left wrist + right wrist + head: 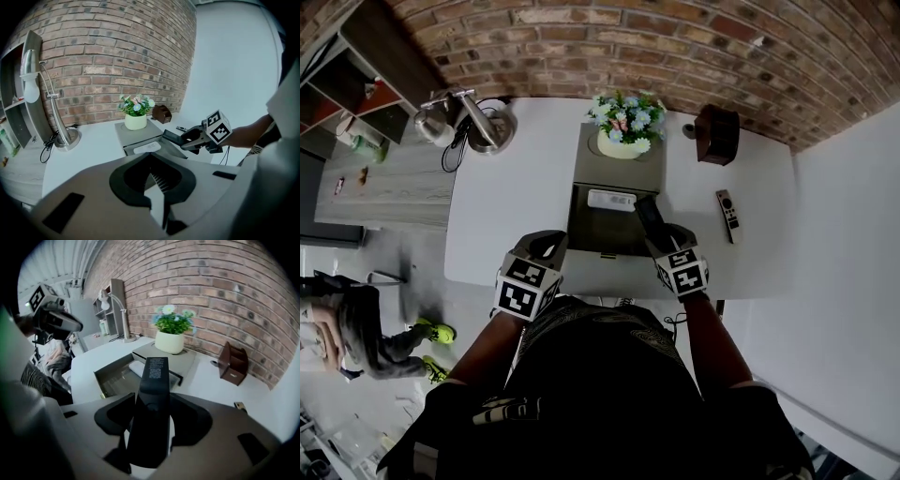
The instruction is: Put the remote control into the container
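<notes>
We clamp the black remote control point(153, 394) between the jaws of our right gripper point(150, 430), its far end jutting past them over the open grey container point(112, 377) just ahead. Our left gripper point(157, 183) is pressed shut on nothing.

Black remote control point(153, 394), grey container point(591, 234)

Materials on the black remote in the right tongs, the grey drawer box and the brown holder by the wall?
Black remote: likely plastic, smooth with a slight sheen, with a printed label on the face that shows.
Grey drawer box: matte and even. It could be laminate or painted board; I cannot tell which.
Brown holder: looks like dark wood in flat panels, but the grain is too small to confirm.
</notes>
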`<state>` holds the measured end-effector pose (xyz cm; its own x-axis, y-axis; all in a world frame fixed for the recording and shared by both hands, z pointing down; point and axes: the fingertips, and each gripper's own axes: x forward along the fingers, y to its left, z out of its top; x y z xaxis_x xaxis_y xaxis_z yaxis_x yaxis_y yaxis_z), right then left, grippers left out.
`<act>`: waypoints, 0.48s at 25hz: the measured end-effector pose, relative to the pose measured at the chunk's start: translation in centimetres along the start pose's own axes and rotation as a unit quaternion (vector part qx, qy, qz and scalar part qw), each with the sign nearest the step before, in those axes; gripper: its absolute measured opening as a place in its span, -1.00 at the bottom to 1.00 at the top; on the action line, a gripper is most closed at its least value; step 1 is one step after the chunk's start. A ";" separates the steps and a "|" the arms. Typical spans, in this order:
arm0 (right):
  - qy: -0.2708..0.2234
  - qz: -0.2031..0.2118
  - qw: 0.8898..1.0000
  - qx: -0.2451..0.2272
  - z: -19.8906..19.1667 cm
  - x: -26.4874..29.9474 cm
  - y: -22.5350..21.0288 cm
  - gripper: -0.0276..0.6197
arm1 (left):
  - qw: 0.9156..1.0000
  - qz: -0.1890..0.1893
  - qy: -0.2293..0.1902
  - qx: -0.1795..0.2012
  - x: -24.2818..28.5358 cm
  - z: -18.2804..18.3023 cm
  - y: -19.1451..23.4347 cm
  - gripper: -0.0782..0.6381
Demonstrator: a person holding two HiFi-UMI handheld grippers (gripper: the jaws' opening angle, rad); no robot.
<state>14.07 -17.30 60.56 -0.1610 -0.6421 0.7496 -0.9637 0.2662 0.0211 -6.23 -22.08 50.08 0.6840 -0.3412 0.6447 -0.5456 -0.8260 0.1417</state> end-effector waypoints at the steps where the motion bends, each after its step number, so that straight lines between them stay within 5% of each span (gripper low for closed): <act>1: 0.005 0.014 0.999 -0.030 0.6 0.5 1.2 -0.20 | 1.000 0.004 -0.001 -0.002 -0.3 -0.1 0.4 -0.77; 6: 0.039 0.076 0.977 -0.195 2.2 3.7 6.0 -0.20 | 1.000 0.020 -0.008 -0.021 -1.7 -1.1 2.1 -0.77; 12: 0.077 0.133 0.920 -0.360 2.3 7.7 8.4 -0.20 | 0.998 0.047 -0.009 -0.048 -3.7 -2.7 4.0 -0.77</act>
<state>4.24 -21.66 65.00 -0.2853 -0.3907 0.8752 -0.4951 0.8419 0.2145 -12.22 -22.89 50.33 0.6353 -0.4243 0.6452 -0.6511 -0.7436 0.1521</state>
